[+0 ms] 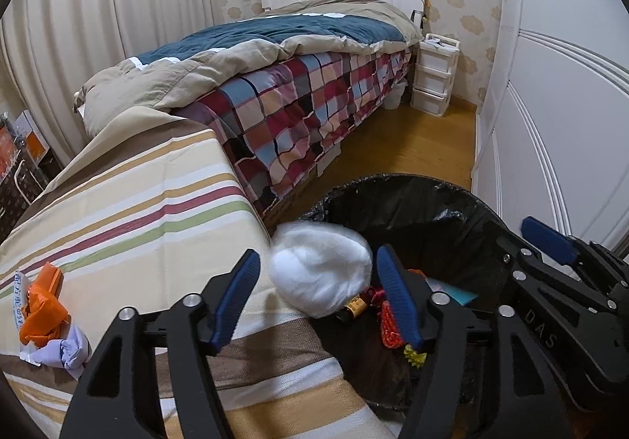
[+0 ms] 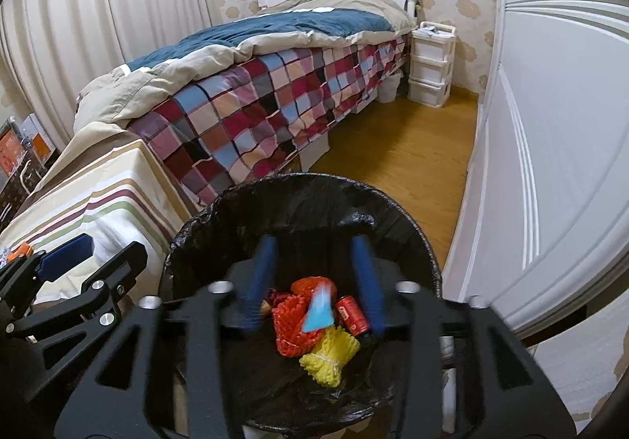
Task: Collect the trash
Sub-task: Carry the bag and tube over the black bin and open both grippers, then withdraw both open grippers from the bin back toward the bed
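1. Here: left gripper [image 1: 318,305] jaws apart, clear of the white crumpled plastic-wrap ball [image 1: 320,269] over the black-lined round bin [image 1: 432,203] rim.
2. Right gripper [image 2: 314,283] jaws apart above a blurred light-blue scrap [image 2: 320,309].
3. Probably light, soft, slippery; pinch mid-bulge.

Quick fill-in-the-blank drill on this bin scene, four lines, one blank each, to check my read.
1. The trash bin is lined with a ____ bag.
2. The white plastic wad sits between the left hand-held gripper fingers, whose pads are ____ it.
3. The mesh bundle beside the orange net is ____.
4. The orange bag lies on the ____ cloth.

Missing words: black; apart from; yellow; striped
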Tool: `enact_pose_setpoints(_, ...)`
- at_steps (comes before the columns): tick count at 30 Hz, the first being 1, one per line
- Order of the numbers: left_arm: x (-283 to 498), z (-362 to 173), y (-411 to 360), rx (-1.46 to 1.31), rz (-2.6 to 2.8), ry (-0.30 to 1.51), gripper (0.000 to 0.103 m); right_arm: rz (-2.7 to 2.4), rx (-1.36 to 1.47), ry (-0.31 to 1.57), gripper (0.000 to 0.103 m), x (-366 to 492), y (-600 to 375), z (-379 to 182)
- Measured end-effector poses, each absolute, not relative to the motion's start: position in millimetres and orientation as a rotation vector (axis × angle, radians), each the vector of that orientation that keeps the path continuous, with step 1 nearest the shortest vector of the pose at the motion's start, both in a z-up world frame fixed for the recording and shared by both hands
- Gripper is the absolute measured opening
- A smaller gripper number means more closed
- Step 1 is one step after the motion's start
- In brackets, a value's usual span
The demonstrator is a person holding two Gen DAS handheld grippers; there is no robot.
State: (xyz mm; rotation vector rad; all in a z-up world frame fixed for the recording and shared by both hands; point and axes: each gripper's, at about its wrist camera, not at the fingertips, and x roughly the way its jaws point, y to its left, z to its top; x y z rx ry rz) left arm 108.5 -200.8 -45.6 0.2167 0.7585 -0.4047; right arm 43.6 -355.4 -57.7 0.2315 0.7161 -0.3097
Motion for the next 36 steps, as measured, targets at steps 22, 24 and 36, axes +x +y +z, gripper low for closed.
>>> enact_pose_setpoints(22,100,-26,-164,0.179,-0.324,0.712,0.083,-0.372,0.211,0.706,0.079,27,-345,-46)
enact_pose_setpoints(24,98,-24,-155,0.175,-0.308,0.707,0.084,-0.359,0.201,0.708,0.079,27,-338,-44)
enact_pose_setpoints(36,86,-6,-56,0.104,-0.146,0.672,0.086,-0.199,0.168,0.718,0.082,36,-266,-32)
